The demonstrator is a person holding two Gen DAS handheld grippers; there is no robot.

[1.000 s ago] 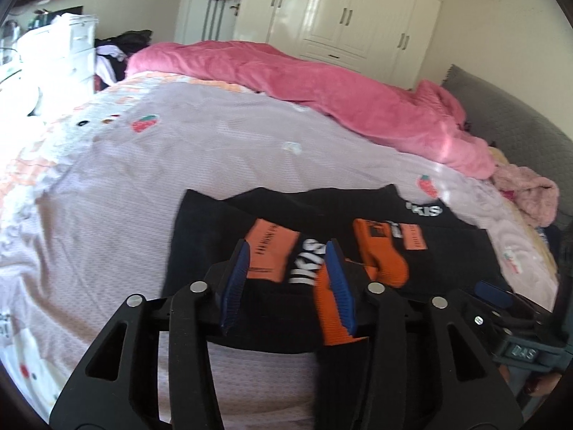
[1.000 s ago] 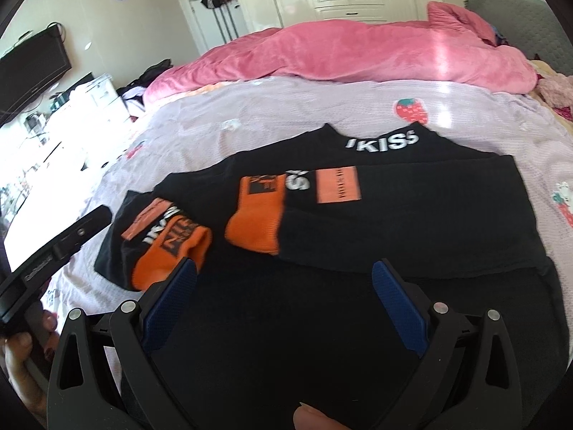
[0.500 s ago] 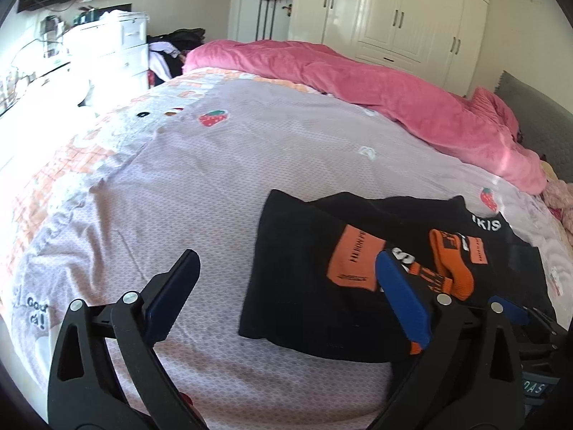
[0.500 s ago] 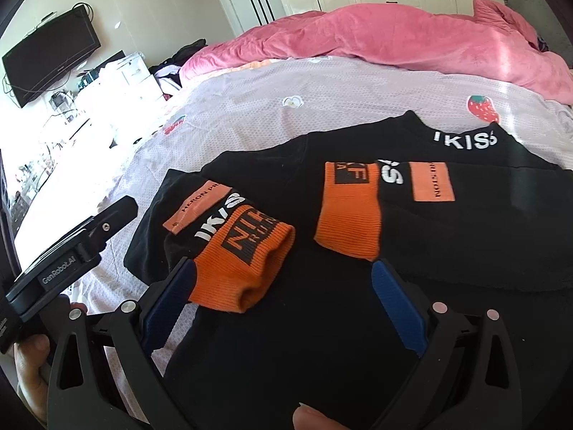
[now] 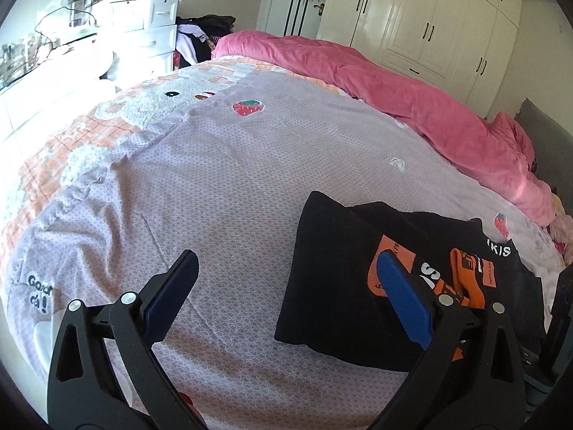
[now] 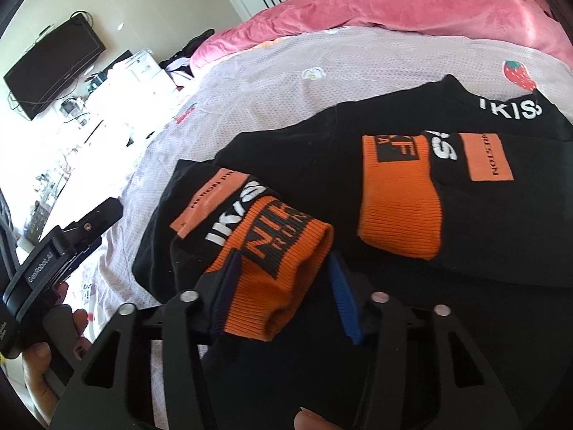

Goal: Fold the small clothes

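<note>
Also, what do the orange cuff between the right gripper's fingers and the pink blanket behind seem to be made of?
The orange cuff looks like ribbed knit, matte, probably cotton or a blend: fine parallel ribs run along it, and the black lettering is knitted in. The right gripper is closed around it. The pink blanket looks like plush fleece, soft and slightly fuzzy, with rounded folds and no visible weave; the fibre itself cannot be told.

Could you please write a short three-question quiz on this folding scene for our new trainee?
1. True or false: the left gripper holds the black sweatshirt.
2. What sits between the right gripper's fingers?
A. orange cuff
B. pink blanket
C. strawberry patch
3. Fill in: the sweatshirt lies on the ____ bedspread.

Key:
1. False; it is open, gripping nothing.
2. A, the orange cuff.
3. Lilac.
</note>
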